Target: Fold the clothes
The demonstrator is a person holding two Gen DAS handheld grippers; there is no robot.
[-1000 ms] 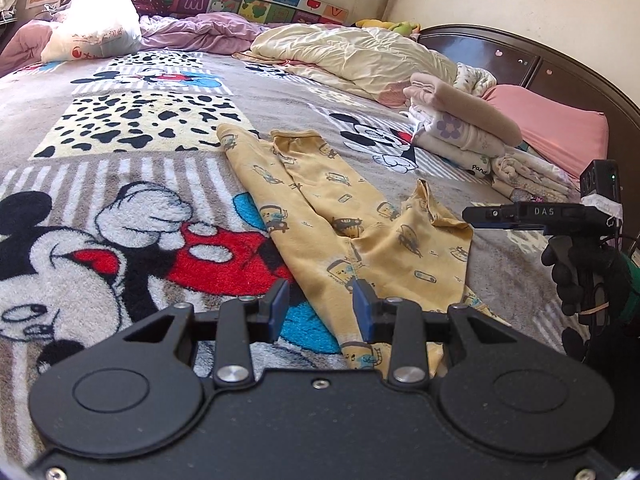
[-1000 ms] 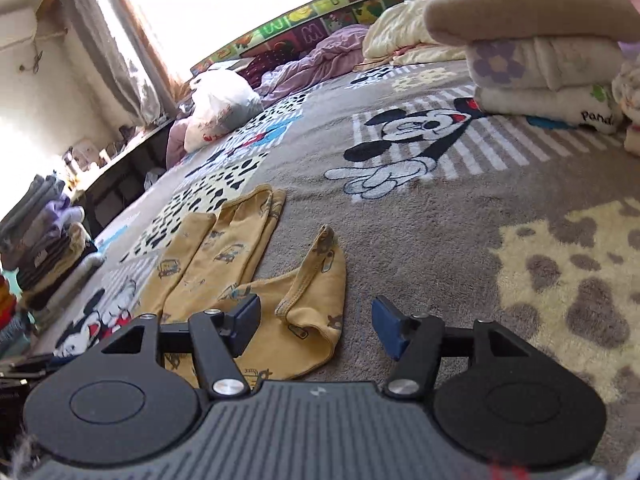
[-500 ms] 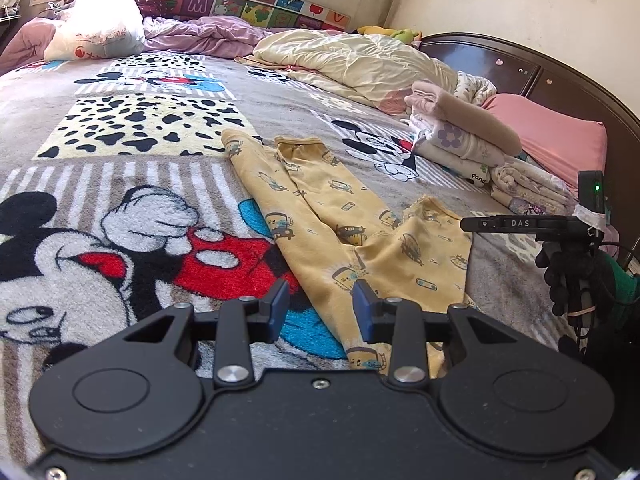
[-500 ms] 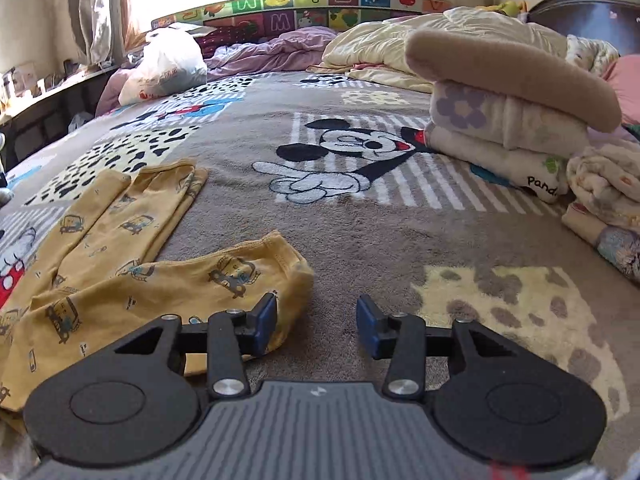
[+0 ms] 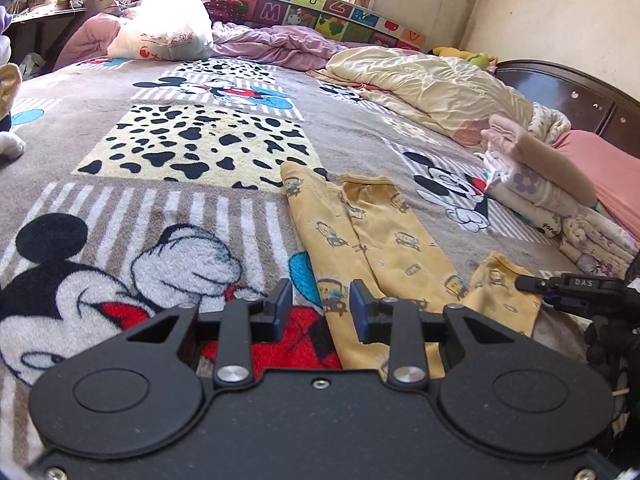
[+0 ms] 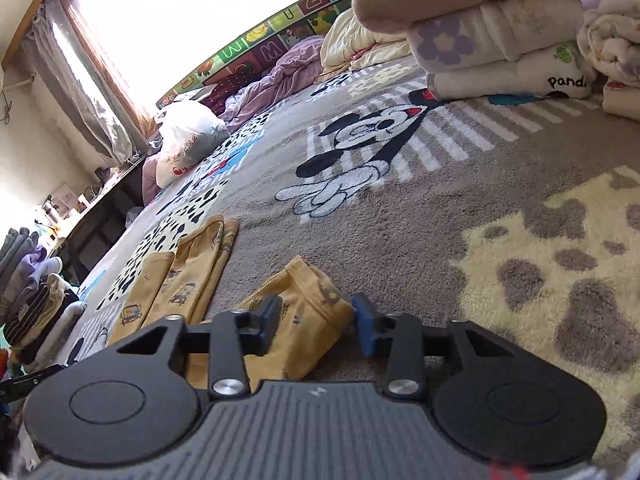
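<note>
Left wrist view: yellow printed trousers (image 5: pixel 384 248) lie on the bed (image 5: pixel 200 152), legs toward 12 o'clock. Both the left claw (image 5: pixel 320 304) and right claw (image 6: pixel 316 320) are spread; a clean fold likely needs matched corner grips at the waistband (image 6: pixel 304 304).

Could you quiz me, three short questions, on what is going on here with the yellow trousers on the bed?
1. True or false: the yellow trousers lie on a cartoon-mouse blanket.
2. Which gripper has the trousers' raised fabric edge between its open fingers: A) left gripper, B) right gripper?
3. Fill in: the stack of folded clothes has the word "____" printed on its bottom piece.

Key
1. True.
2. B. In the right wrist view the raised fabric edge sits between the blue pads, which are apart; the left gripper is open too, above the flat trouser leg.
3. "pand", as far as can be read.
</note>
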